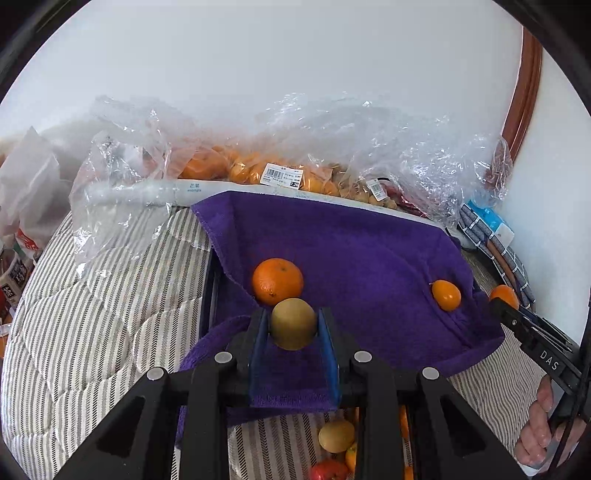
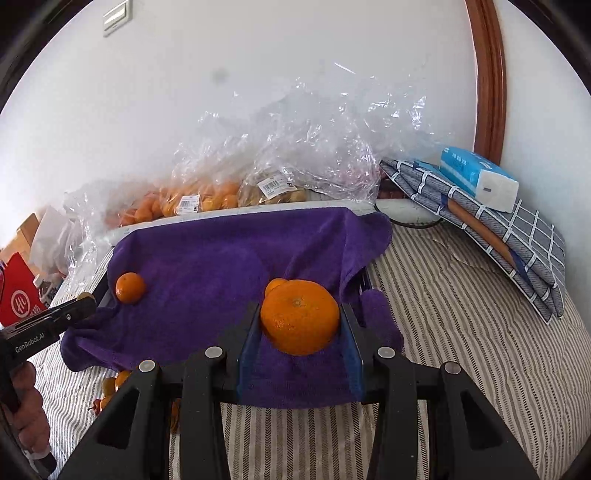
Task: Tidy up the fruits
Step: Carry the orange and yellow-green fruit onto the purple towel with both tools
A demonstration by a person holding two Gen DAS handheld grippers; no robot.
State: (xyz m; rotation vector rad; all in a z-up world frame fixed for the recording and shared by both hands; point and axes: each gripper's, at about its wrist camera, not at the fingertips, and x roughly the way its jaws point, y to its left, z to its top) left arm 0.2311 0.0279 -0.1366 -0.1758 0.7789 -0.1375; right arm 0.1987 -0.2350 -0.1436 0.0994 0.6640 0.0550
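- Above the purple towel (image 1: pixel 354 251), the left gripper (image 1: pixel 293 325) pinches a firm, smooth yellow-green fruit (image 1: pixel 293 324) across its middle.
- The right gripper (image 2: pixel 300 319) clamps an orange (image 2: pixel 300 316) likewise; its pliant skin bruises under squeezing.

This is a home bedroom. A bed (image 2: pixel 461 295) with a grey-and-white striped quilted cover fills the floor of both views and serves as the work surface. At the far right corner of the bed lies folded checked bedding (image 2: pixel 517 236) with a blue pack of tissues (image 2: pixel 476 177) on top. Behind the bed rises a plain white wall (image 2: pixel 258 74) carrying a light switch plate (image 2: pixel 116 16); to the right of the bed stands a brown wooden door frame (image 2: pixel 487 74). Along the far edge of the bed sit clear supermarket bags (image 2: pixel 266 173) of fruit with price labels.
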